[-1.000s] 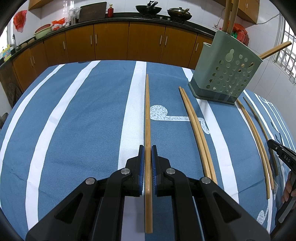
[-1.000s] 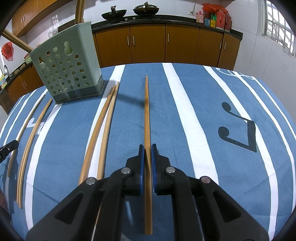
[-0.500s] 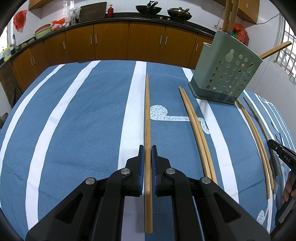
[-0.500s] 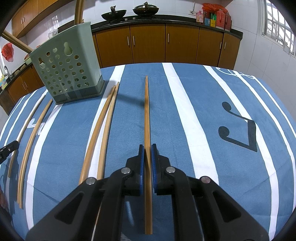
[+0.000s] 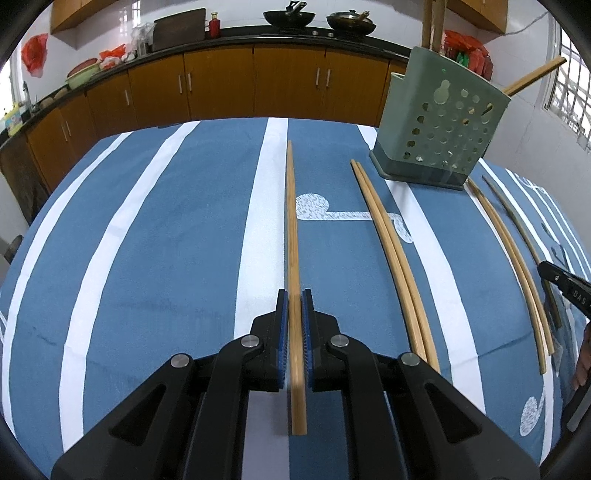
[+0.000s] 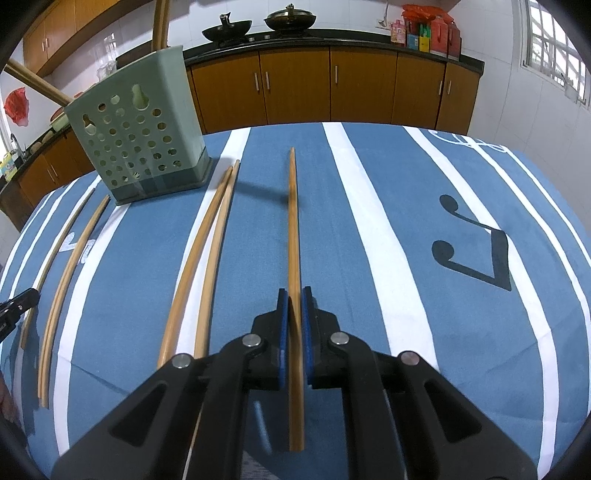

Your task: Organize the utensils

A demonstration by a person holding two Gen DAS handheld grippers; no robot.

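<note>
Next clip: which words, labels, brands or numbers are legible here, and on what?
"DAS", cut off by the frame edge: white letters on the black right gripper, seen from the left wrist.
Packaging on the red boxes on the dark kitchen counter: too small to read.

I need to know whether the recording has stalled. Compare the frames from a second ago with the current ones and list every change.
Nothing visibly changed. The left gripper stays shut on its chopstick, and the right gripper stays shut on its own chopstick. The loose chopsticks on the tablecloth and the green holder lie as before.
</note>
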